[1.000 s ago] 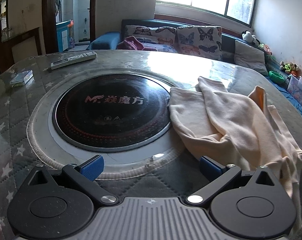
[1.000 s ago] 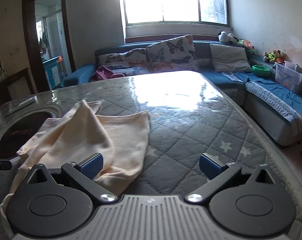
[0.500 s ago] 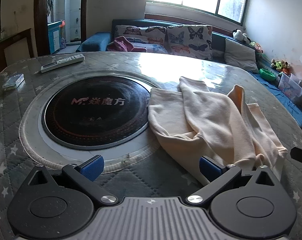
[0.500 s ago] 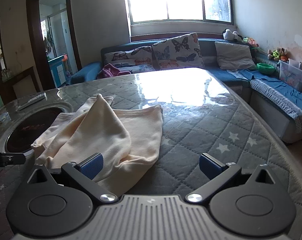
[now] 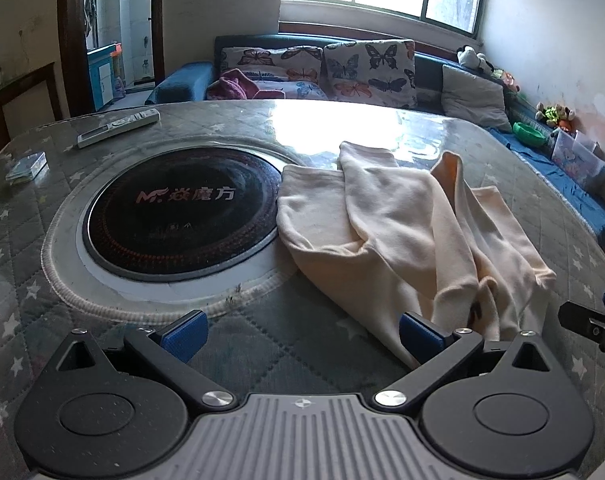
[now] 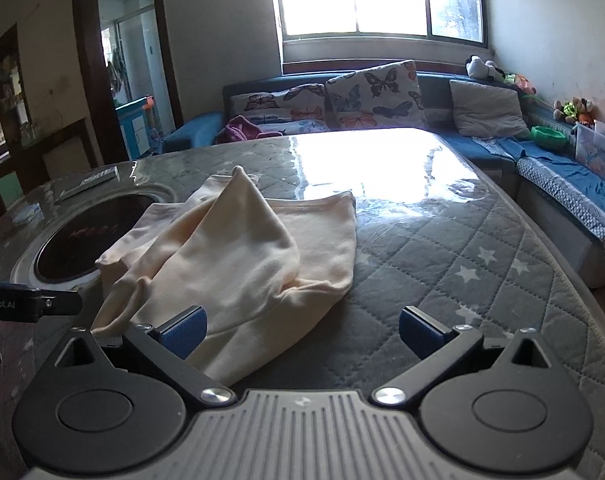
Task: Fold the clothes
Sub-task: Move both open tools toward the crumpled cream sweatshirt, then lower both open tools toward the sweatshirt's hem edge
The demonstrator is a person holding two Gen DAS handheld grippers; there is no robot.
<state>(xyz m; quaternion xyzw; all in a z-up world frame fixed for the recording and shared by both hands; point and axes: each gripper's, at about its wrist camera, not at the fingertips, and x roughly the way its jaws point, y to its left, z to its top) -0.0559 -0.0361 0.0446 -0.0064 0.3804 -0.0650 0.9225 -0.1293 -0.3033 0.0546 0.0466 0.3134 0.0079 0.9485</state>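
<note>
A cream-coloured garment (image 5: 406,232) lies crumpled on the quilted grey table cover (image 5: 294,344), right of the round black cooktop (image 5: 178,212). It also shows in the right wrist view (image 6: 238,256), bunched and partly folded over itself. My left gripper (image 5: 300,334) is open and empty, just short of the garment's near edge. My right gripper (image 6: 300,332) is open and empty, its left fingertip (image 6: 184,330) over the garment's near hem. The right gripper shows in the left wrist view (image 5: 594,320) at the far right.
A remote control (image 5: 118,128) and a small box (image 5: 26,166) lie at the table's far left. A blue sofa with butterfly cushions (image 5: 342,68) stands behind the table. Toys and a plastic box (image 6: 598,152) sit at the right. The table edge curves away at the right (image 6: 574,280).
Both grippers have drawn back and risen a little, so the garment sits farther from them and more of it shows. The garment itself has not moved. Both stay open.
</note>
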